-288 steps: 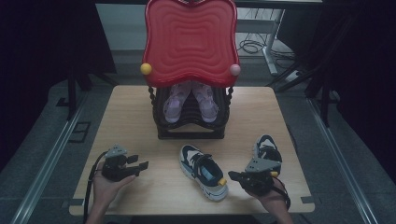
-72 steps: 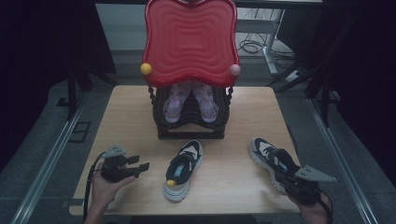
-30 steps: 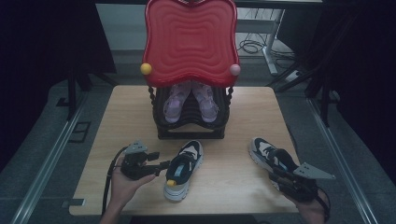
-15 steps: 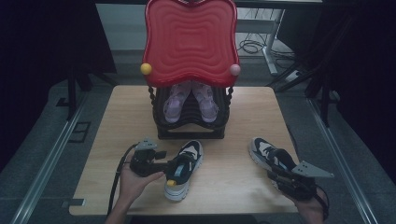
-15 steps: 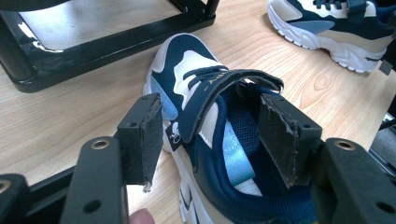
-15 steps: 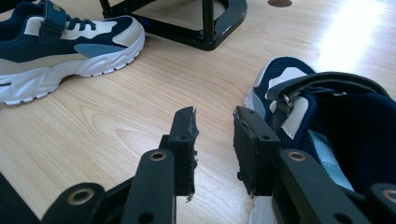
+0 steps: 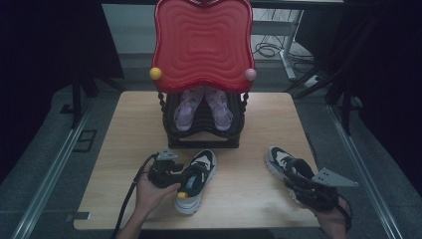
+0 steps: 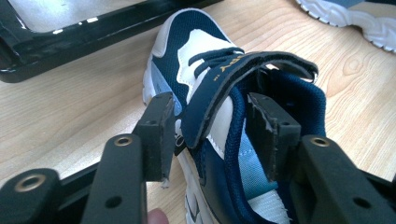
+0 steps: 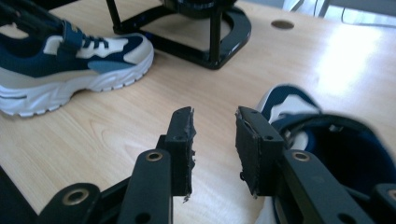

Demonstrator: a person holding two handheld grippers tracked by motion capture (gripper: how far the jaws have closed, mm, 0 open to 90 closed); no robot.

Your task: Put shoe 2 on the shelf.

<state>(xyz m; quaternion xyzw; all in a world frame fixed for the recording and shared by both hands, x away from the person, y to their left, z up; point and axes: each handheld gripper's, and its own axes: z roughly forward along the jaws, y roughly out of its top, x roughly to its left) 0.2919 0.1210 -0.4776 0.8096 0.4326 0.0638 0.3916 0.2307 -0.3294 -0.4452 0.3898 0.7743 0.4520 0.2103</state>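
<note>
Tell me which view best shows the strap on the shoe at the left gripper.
The left gripper view: the strap runs close-up across the left shoe, with the left gripper straddling it, jaws just closing, one pad inside the collar. The high view gives that shoe small, strap indistinct. The right gripper view shows it side-on, far off.

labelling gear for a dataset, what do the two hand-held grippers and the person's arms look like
Both are black. The left hand-held gripper has two flat, square-ended jaws with frayed pad edges, round bolt holes along its arms, and a black cable trailing back. The right hand-held gripper has similar jaws and carries a grey three-cornered plate on top. Forearms are bare, no sleeves visible.
</note>
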